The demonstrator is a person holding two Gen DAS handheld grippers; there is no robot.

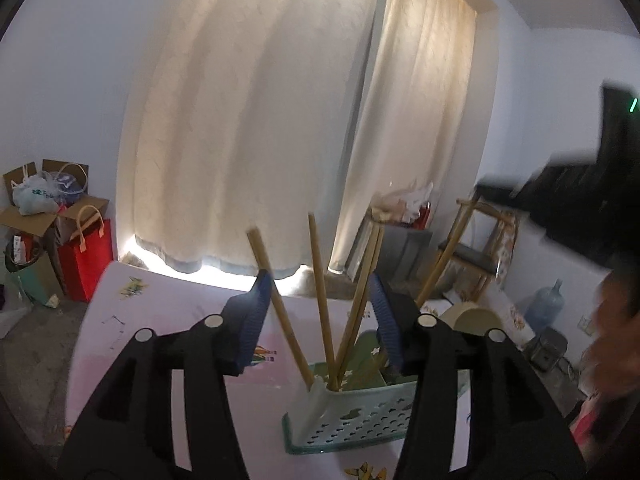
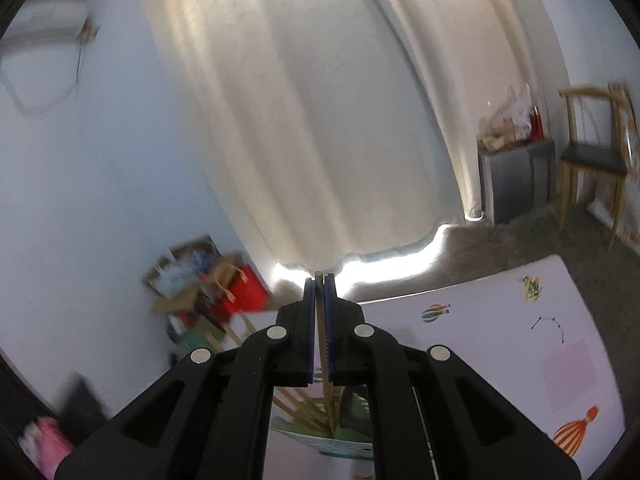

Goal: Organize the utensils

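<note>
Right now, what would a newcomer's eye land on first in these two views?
Probably the chopsticks fanning out of the green holder on the pink table, framed by the open left gripper. Next, the right gripper shut on a single chopstick above that holder. Behind it all hangs a pale backlit curtain.

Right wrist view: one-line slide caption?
Right gripper shut on one wooden chopstick, its lower end in the green utensil holder among other chopsticks.

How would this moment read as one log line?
left gripper: open around chopsticks | right gripper: shut on chopstick | holder: on table
</note>
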